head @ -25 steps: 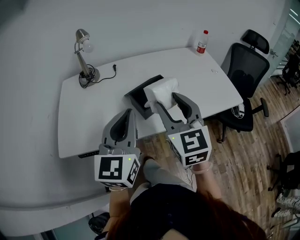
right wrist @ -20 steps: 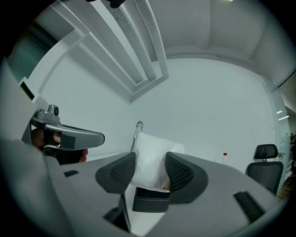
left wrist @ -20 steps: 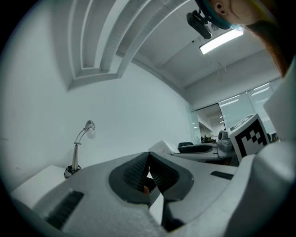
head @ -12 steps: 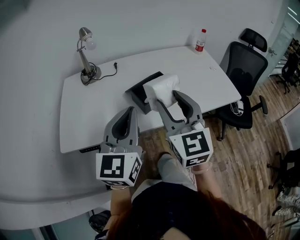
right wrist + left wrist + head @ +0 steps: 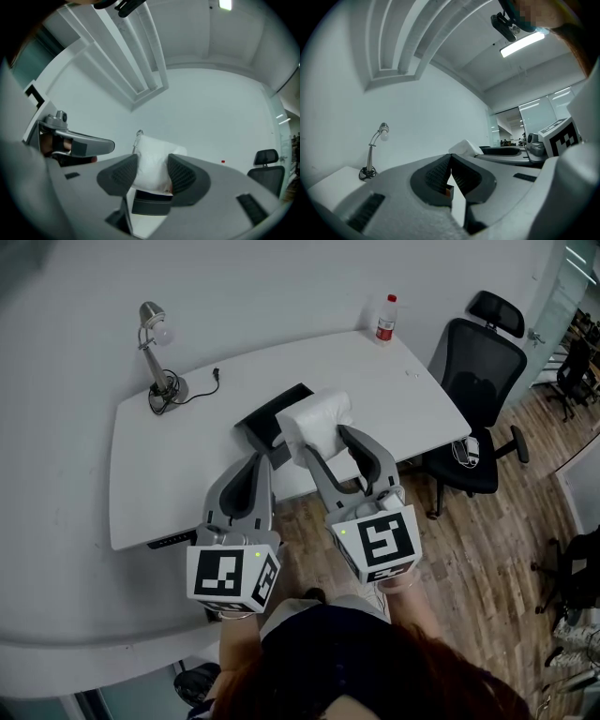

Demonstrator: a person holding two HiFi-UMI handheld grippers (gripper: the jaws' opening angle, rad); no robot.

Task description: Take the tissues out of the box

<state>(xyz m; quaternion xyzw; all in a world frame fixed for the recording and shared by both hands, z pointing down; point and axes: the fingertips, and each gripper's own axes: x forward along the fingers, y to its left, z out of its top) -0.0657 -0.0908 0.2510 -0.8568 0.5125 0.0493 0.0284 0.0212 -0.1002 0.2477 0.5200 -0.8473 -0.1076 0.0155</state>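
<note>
A white tissue pack (image 5: 316,415) hangs above the near end of the black tissue box (image 5: 266,418), which lies on the white table (image 5: 169,465). My right gripper (image 5: 327,439) is shut on the pack, one pad on each side. In the right gripper view the tissue pack (image 5: 151,161) fills the gap between the pads, with the box (image 5: 150,202) below it. My left gripper (image 5: 257,463) hovers at the table's near edge, left of the box, shut and empty. Its own view shows the left gripper (image 5: 450,161) with jaws closed together and the tissue pack (image 5: 465,147) beyond.
A desk lamp (image 5: 155,354) with a coiled cord stands at the table's far left. A red-capped bottle (image 5: 384,319) stands at the far right corner. A black office chair (image 5: 473,381) sits right of the table on the wooden floor (image 5: 487,549).
My right gripper has drawn the tissue pack a little up and away from the box. The left gripper has stayed about where it was, still shut.
</note>
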